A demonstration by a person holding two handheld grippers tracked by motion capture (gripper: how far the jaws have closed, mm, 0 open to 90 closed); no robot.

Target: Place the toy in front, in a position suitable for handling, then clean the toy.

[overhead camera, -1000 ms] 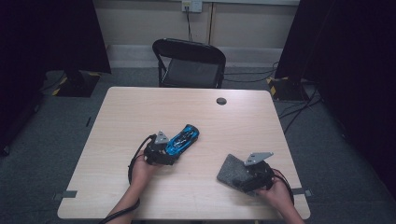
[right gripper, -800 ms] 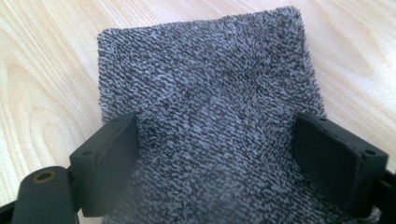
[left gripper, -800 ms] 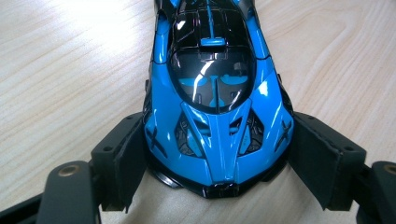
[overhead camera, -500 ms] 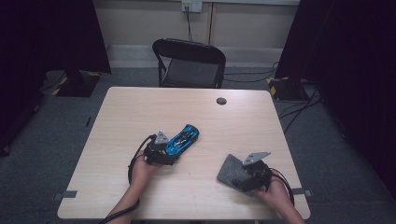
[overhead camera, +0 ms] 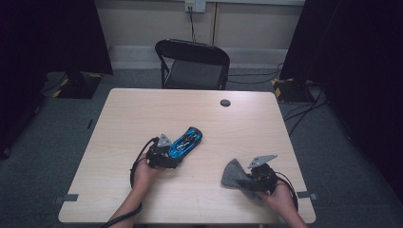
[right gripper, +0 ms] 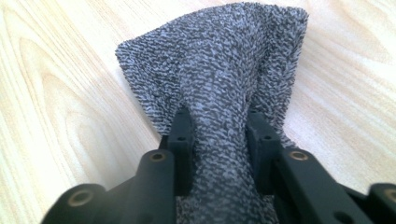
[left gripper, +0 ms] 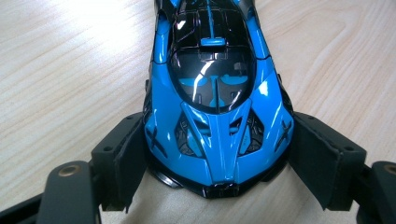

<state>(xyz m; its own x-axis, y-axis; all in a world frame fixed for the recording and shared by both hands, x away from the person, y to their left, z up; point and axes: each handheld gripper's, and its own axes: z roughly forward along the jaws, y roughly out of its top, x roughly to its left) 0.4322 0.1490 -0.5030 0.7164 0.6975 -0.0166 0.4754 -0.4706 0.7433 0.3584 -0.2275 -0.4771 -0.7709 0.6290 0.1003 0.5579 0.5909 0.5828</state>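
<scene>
Toy car pinched on the left, grey cloth bunched on the right.
Left gripper (left gripper: 217, 163) clamps the car (left gripper: 215, 93) by its nose flanks: hard, glossy, likely slippery. Right gripper (right gripper: 218, 133), jaws just closing, pinches the soft, light cloth (right gripper: 219, 70) ahead of it. Smooth wood table (overhead camera: 142, 114); chair (overhead camera: 192, 61) beyond.

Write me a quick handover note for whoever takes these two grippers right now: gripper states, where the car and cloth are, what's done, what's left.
Left gripper: jaws clamped on both sides of the blue toy car at its nose, car resting on the table.
Right gripper: jaws have just been closing and now pinch a bunched fold of the grey cloth, near the table's front right.
Done: car held, cloth picked up.
Left: cloth and car are apart; probably bring the cloth over and wipe the car.
</scene>
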